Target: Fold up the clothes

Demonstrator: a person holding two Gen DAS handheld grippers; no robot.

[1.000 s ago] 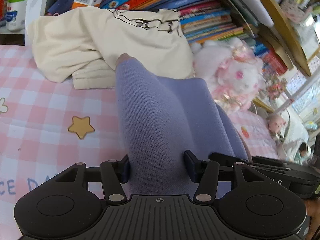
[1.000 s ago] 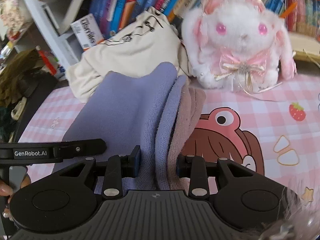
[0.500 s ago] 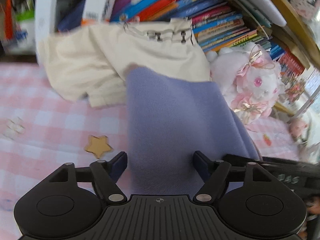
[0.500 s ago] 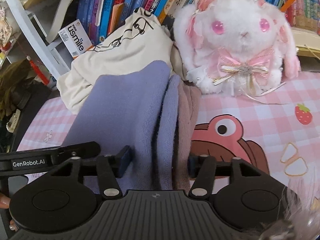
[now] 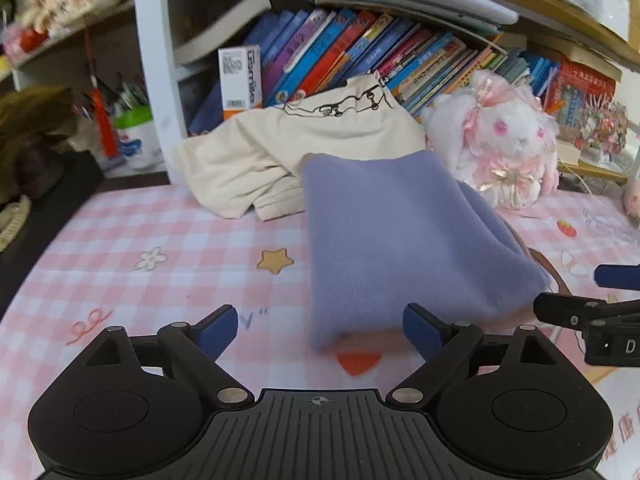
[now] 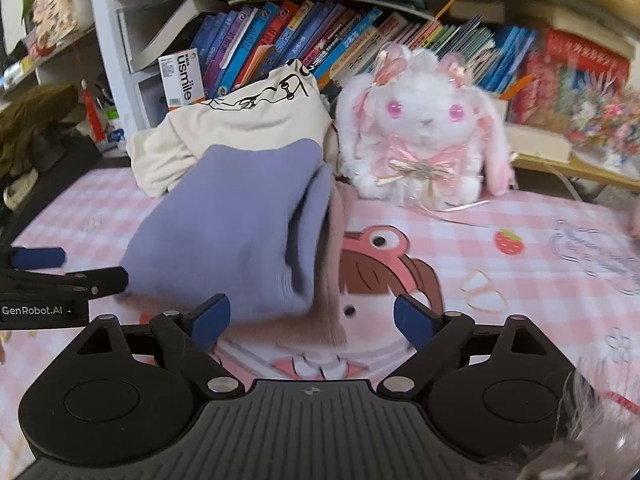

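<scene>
A folded purple knit garment [image 5: 392,240] with a pink layer under it lies on the pink checked tablecloth [image 5: 160,240]. My left gripper [image 5: 320,330] sits just short of its near edge, jaws opening wide, nothing pressed between them. In the right wrist view the same folded garment [image 6: 236,228] lies ahead and to the left. My right gripper [image 6: 310,320] hovers at its near corner, jaws opening, pads clear of the cloth. A cream garment [image 5: 288,156] is heaped behind the purple one, against the books.
A white and pink plush rabbit [image 6: 424,136] sits right of the clothes. Behind stands a bookshelf with a row of books [image 5: 360,56]. A white shelf post [image 5: 152,64] rises at left. The other gripper shows at each view's edge.
Both grippers let go of the purple garment, opened wide and drew back toward me. The folded garment now rests on the tablecloth.
</scene>
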